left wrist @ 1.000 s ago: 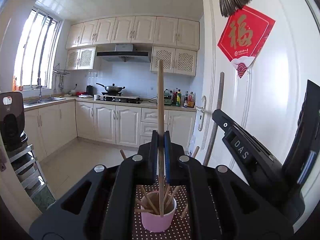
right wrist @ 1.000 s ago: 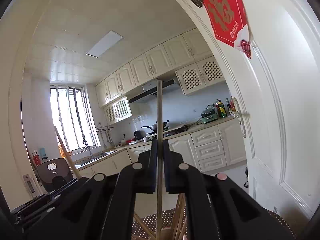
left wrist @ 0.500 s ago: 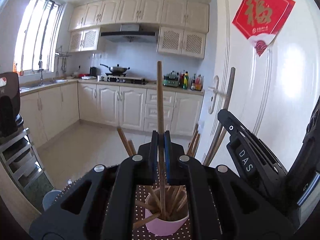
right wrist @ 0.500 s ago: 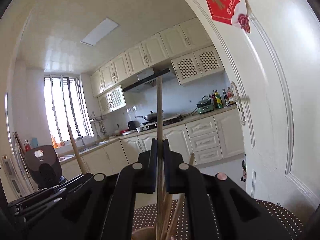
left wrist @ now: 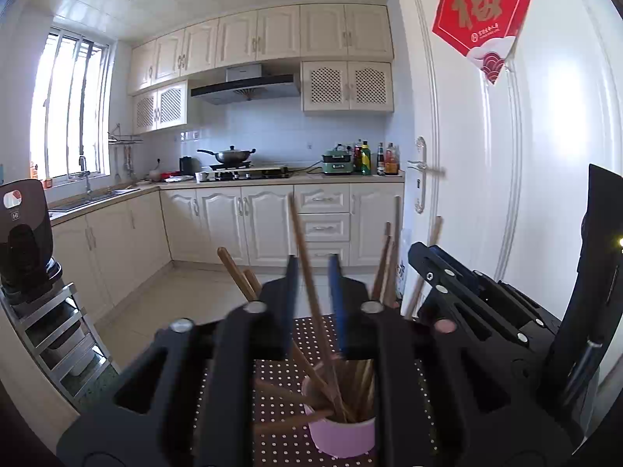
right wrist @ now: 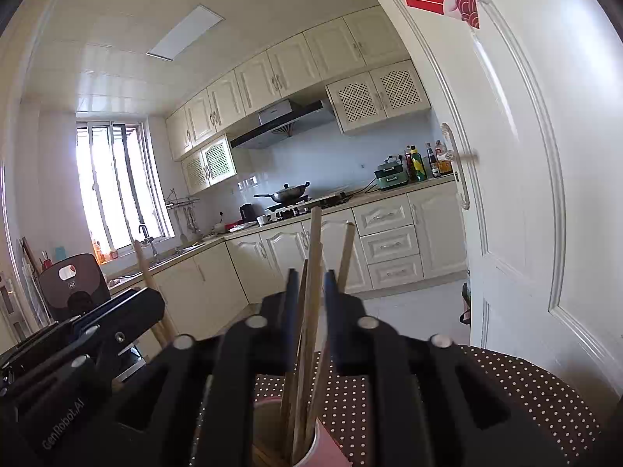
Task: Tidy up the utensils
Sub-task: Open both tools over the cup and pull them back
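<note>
A pink cup [left wrist: 342, 434] stands on a brown dotted tablecloth [left wrist: 296, 443] and holds several wooden chopsticks. My left gripper [left wrist: 313, 272] is open above it; one chopstick [left wrist: 307, 272] leans loose between the fingers, its lower end in the cup. My right gripper [right wrist: 309, 280] is open too, with a chopstick [right wrist: 313, 272] standing free between its fingers down into the cup [right wrist: 307, 451]. The right gripper's body [left wrist: 486, 303] shows in the left wrist view. The left gripper's body [right wrist: 78, 334] shows in the right wrist view.
A white door [left wrist: 545, 194] with a red paper sign [left wrist: 483, 11] stands close on the right. A black appliance on a metal rack [left wrist: 27, 241] stands at the left. Kitchen cabinets and a stove [left wrist: 249, 171] lie far behind.
Both grippers have opened and let go of their chopsticks, which now lean in the cup. Both grippers have lowered towards the cup.
</note>
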Demonstrator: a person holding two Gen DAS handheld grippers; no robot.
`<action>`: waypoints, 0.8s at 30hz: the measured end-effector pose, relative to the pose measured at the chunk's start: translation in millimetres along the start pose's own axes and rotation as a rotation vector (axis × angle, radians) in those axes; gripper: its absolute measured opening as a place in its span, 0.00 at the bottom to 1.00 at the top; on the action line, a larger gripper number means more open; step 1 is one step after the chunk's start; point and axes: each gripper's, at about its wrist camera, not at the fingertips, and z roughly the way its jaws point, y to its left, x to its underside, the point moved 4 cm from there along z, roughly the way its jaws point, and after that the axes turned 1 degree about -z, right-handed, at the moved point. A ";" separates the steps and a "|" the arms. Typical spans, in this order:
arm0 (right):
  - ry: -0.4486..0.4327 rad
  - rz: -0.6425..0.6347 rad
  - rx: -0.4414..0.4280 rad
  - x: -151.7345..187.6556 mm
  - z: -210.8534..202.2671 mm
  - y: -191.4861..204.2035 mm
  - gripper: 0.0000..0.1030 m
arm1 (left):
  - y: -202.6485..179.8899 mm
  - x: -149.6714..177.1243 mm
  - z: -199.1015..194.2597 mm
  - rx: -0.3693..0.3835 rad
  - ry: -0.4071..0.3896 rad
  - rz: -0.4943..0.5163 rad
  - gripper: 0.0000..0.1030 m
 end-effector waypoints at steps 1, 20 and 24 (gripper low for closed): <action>-0.003 0.006 0.006 -0.9 -3.2 -2.0 0.28 | 0.9 -0.9 -1.9 0.000 -0.002 -0.006 0.37; 0.060 -0.045 0.057 -2.0 -72.1 -5.2 0.57 | 15.6 9.0 -54.1 -0.043 0.029 -0.022 0.53; 0.075 -0.067 0.065 0.7 -93.1 0.9 0.63 | 17.6 14.3 -72.5 -0.044 0.031 -0.024 0.56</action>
